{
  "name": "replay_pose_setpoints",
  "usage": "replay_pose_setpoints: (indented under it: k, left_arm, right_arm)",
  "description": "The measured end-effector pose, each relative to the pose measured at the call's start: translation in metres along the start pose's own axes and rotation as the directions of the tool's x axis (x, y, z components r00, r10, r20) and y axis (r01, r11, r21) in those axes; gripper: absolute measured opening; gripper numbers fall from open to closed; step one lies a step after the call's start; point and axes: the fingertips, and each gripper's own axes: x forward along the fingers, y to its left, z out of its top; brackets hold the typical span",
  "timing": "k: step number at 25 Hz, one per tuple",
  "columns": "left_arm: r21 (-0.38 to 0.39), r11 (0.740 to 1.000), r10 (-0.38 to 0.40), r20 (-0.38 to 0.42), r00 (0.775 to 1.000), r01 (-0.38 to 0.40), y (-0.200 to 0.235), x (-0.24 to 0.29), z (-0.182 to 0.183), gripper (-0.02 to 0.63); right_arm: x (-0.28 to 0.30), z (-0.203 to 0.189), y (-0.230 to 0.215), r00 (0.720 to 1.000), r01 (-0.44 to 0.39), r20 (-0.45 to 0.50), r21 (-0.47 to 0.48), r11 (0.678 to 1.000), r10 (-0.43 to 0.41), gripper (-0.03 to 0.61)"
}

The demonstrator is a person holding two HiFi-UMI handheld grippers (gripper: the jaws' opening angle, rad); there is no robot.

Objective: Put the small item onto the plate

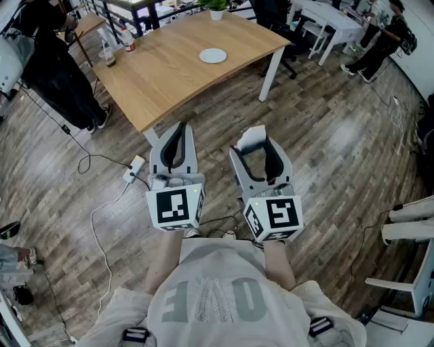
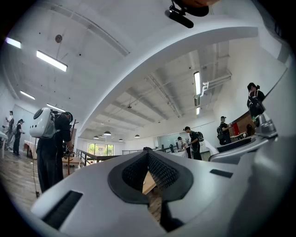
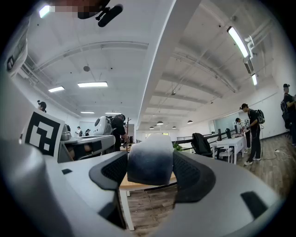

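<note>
A small white plate point(image 1: 213, 55) lies on the wooden table point(image 1: 169, 81) well ahead of both grippers. The small item point(image 1: 252, 138), a white and grey soft-looking block, sits between the pads of my right gripper point(image 1: 255, 148), which is shut on it. In the right gripper view the item point(image 3: 150, 164) fills the gap between both pads, with the table edge point(image 3: 138, 186) behind it. My left gripper point(image 1: 175, 135) is shut and holds nothing; in its own view the pads point(image 2: 159, 171) meet at the tips. Both grippers hang over the floor, short of the table.
Two bottles point(image 1: 108, 54) stand at the table's left corner and a potted plant point(image 1: 216, 9) at its far edge. A person in black point(image 1: 57, 74) stands left of the table. A power strip and cables point(image 1: 133, 169) lie on the floor. White tables point(image 1: 332, 24) and a chair point(image 1: 410, 230) are on the right.
</note>
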Motion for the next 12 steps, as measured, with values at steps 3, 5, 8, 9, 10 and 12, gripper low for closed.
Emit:
replay_pose_setpoints:
  k: [3, 5, 8, 9, 10, 12]
  left_arm:
    - [0.006, 1.000, 0.005, 0.002, 1.000, -0.005, -0.006, 0.003, 0.001, 0.008]
    - [0.007, 1.000, 0.007, 0.002, 1.000, -0.008, -0.008, 0.005, 0.001, 0.009]
    - [0.006, 1.000, 0.014, -0.011, 1.000, -0.014, -0.014, 0.009, -0.002, 0.009]
    - [0.006, 1.000, 0.017, -0.016, 1.000, -0.017, -0.018, 0.008, -0.004, 0.009]
    - [0.006, 1.000, 0.021, -0.021, 1.000, -0.021, -0.022, 0.007, -0.005, 0.009]
    - [0.009, 1.000, 0.028, -0.030, 0.999, -0.028, -0.030, 0.004, -0.008, 0.009]
  right_arm:
    - [-0.004, -0.003, -0.007, 1.000, -0.002, -0.005, 0.004, 1.000, 0.002, 0.314]
    - [-0.005, -0.002, -0.011, 1.000, -0.002, -0.002, 0.000, 1.000, 0.002, 0.314]
    - [-0.009, 0.000, -0.020, 1.000, 0.009, 0.002, -0.010, 1.000, -0.009, 0.314]
    - [-0.012, 0.000, -0.025, 1.000, 0.013, 0.004, -0.012, 1.000, -0.013, 0.314]
    - [-0.016, 0.000, -0.029, 1.000, 0.015, 0.007, -0.010, 1.000, -0.015, 0.314]
    - [-0.025, 0.000, -0.039, 1.000, 0.014, 0.018, 0.005, 1.000, -0.014, 0.314]
